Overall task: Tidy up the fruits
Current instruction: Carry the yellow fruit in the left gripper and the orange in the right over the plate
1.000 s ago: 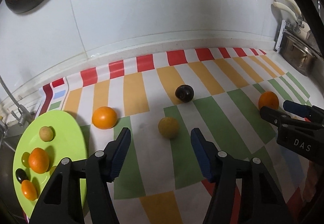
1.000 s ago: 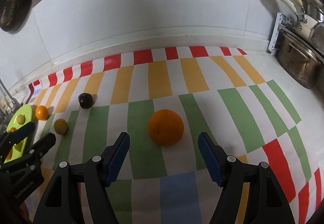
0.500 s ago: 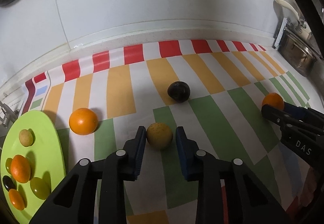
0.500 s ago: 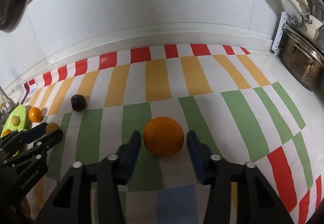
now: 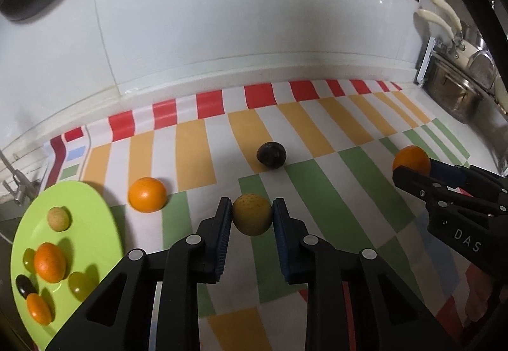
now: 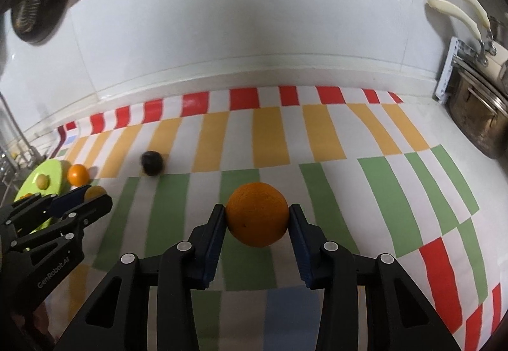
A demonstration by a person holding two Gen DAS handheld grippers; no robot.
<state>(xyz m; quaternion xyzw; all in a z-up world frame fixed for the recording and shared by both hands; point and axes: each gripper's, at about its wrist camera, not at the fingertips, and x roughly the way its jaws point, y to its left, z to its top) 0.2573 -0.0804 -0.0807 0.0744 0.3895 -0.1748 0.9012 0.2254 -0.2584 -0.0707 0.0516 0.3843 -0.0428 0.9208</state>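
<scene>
My left gripper (image 5: 251,214) is shut on a dull yellow fruit (image 5: 251,214) on the striped mat (image 5: 320,189). My right gripper (image 6: 257,217) is shut on a large orange (image 6: 257,214); it also shows in the left wrist view (image 5: 411,159). A small orange (image 5: 147,194) and a dark plum (image 5: 270,154) lie loose on the mat. A green plate (image 5: 92,217) at the left holds several small fruits. In the right wrist view the plum (image 6: 152,162), small orange (image 6: 77,175) and plate (image 6: 50,168) sit at the left.
A white tiled wall (image 5: 241,43) runs behind the mat. Steel pots (image 5: 457,90) with cream handles stand at the right. A faucet part (image 5: 16,189) is at the left edge. A dark pan (image 6: 35,11) hangs on the wall.
Both grippers moved forward and closed: the left onto the yellow fruit, the right onto the large orange. The other fruits stayed put.
</scene>
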